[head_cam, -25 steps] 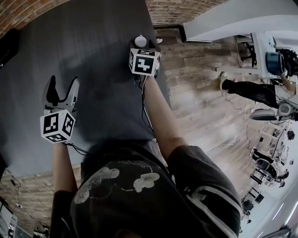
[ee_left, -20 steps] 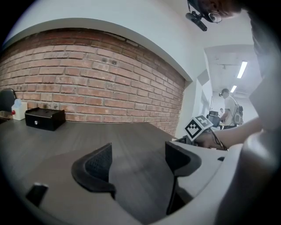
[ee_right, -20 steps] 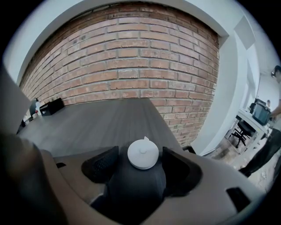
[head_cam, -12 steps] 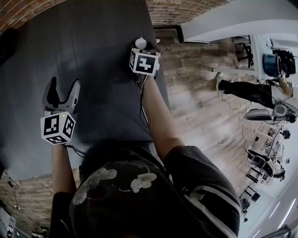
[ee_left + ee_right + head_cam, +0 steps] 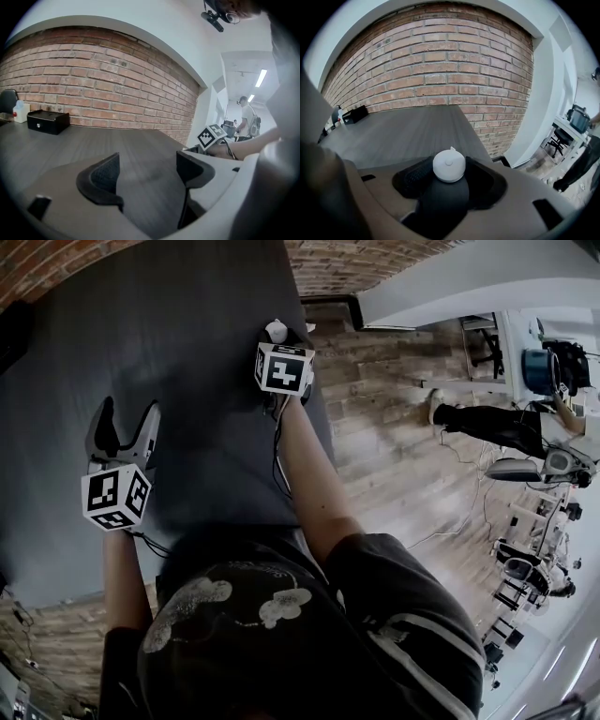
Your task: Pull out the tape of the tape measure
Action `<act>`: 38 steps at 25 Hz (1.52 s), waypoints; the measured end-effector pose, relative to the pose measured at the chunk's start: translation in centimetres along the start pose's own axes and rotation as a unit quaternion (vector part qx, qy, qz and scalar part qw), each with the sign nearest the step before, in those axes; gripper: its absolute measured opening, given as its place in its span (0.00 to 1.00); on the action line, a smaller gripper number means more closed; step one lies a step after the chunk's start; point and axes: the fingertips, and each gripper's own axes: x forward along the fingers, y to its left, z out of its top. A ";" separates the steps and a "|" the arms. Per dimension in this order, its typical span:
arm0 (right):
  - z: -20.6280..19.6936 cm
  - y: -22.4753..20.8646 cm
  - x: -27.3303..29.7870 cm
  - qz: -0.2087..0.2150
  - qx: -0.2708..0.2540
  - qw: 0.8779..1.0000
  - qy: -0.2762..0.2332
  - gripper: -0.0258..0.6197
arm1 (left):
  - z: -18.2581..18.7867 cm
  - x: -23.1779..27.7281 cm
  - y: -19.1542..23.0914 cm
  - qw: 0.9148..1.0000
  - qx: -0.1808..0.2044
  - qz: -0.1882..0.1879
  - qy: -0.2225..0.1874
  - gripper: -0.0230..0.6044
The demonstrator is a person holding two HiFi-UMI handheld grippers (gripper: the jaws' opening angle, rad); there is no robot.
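A small round white tape measure (image 5: 449, 165) sits on the dark grey table (image 5: 187, 324) near its right edge, and also shows in the head view as the tape measure (image 5: 276, 330). My right gripper (image 5: 448, 164) is closing its jaws on it, and the black pads touch its two sides. In the head view the right gripper (image 5: 285, 335) is mostly hidden under its marker cube (image 5: 283, 369). Farther left over the table, my left gripper (image 5: 125, 427) hangs open. Nothing is between the left gripper's (image 5: 146, 169) jaws.
The table's right edge (image 5: 319, 399) runs just beside the tape measure, with wooden floor beyond it. A black box (image 5: 48, 122) and a small bottle (image 5: 18, 111) stand at the far end by the brick wall. A person (image 5: 487, 420) is across the room.
The right gripper has shifted slightly up and to the left in the head view with the tape measure at its tip. The left gripper has stayed in place.
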 end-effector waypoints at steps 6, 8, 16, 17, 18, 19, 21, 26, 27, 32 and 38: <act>0.0 0.2 -1.0 0.052 0.013 0.999 -0.004 0.40 | 0.7 -0.9 -1.3 1.000 0.007 0.001 -0.002 0.63; 0.2 0.2 -2.0 0.068 0.025 0.997 -0.017 0.40 | 0.9 -1.2 -1.6 1.000 0.010 0.004 -0.003 0.63; 1.5 -0.4 -7.6 0.123 -0.010 0.991 -0.058 0.40 | 2.5 -2.9 -5.2 0.999 0.037 0.008 -0.019 0.63; 2.0 -0.4 -8.5 0.132 -0.021 0.989 -0.066 0.40 | 2.8 -3.1 -5.7 0.999 0.041 0.009 -0.022 0.63; 2.5 -0.4 -9.4 0.142 -0.034 0.986 -0.076 0.40 | 3.1 -3.4 -6.2 0.999 0.045 0.010 -0.026 0.63; 3.1 -0.3 -10.3 0.151 -0.048 0.984 -0.086 0.40 | 3.3 -3.7 -6.7 0.998 0.049 0.011 -0.030 0.63; 4.1 -0.3 -12.2 0.168 -0.080 0.977 -0.105 0.40 | 3.9 -4.3 -7.7 0.998 0.055 0.013 -0.039 0.63; 5.4 0.7 -17.3 0.229 -0.166 0.951 -0.128 0.40 | 4.9 -5.8 -10.6 0.995 0.069 0.024 -0.062 0.63; 5.5 1.0 -18.6 0.245 -0.185 0.942 -0.133 0.40 | 5.2 -6.2 -11.3 0.995 0.073 0.026 -0.066 0.63; 5.4 2.8 -23.2 0.320 -0.275 0.894 -0.150 0.40 | 6.1 -6.7 -14.3 0.993 0.095 0.026 -0.072 0.63; 3.8 5.7 -27.5 0.386 -0.375 0.829 -0.155 0.40 | 6.9 -7.7 -16.3 0.991 0.120 0.009 -0.066 0.63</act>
